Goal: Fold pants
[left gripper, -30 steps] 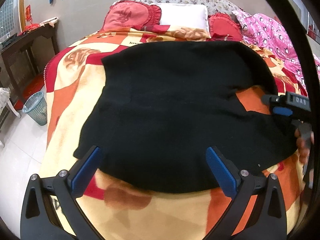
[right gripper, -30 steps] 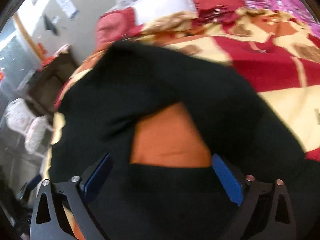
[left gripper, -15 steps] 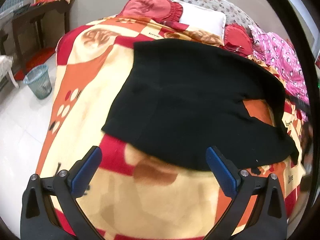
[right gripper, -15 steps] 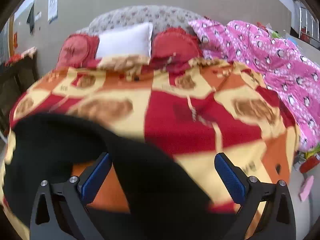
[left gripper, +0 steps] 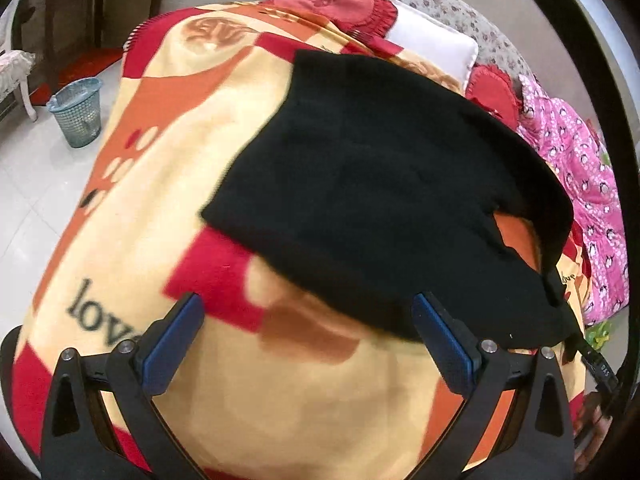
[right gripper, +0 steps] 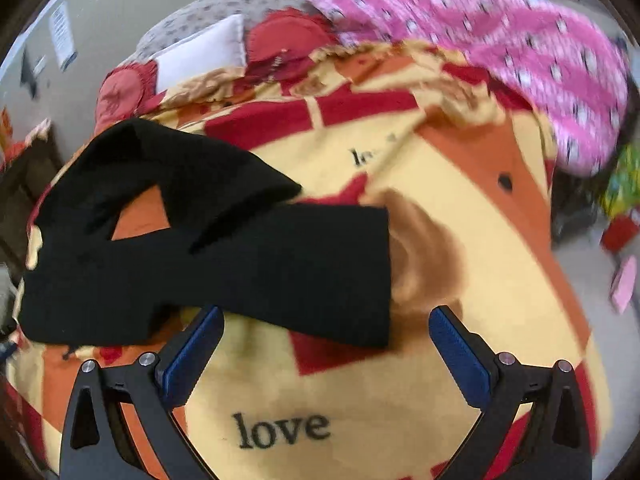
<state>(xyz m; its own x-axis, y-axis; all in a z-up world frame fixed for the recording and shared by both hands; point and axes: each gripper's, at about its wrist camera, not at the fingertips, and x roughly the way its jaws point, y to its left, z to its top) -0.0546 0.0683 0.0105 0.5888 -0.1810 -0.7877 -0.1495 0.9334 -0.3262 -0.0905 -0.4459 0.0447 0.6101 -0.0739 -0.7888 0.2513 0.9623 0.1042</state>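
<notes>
Covering most of the bed, the patterned blanket [left gripper: 248, 392] in cream, orange and red gave a broad, soft and fairly flat surface, which looked like the reason the black pants [left gripper: 380, 200] had been spread on it for folding. The pants lay on the middle of that blanket, well short of the pillows [left gripper: 436, 44] at the head and to one side of the pink quilt [right gripper: 500, 40] heaped along the far edge. They appeared partly folded: in the right wrist view one leg [right gripper: 304, 268] ran flat across the blanket to a square hem, while the other lay doubled back over it, leaving a small triangular gap where orange blanket showed through. The cloth looked thick, matte and limp, with a loose wrinkle by that gap. The left gripper [left gripper: 308, 344] hung just off the near edge of the pants with its jaws spread wide and nothing between them, probably freed to choose a new hold. The right gripper [right gripper: 326, 356] was likewise wide apart and empty, poised just short of the flat leg, its left finger close under the hem's edge. A small blue bin [left gripper: 78, 118] stood on the floor beside the bed.
</notes>
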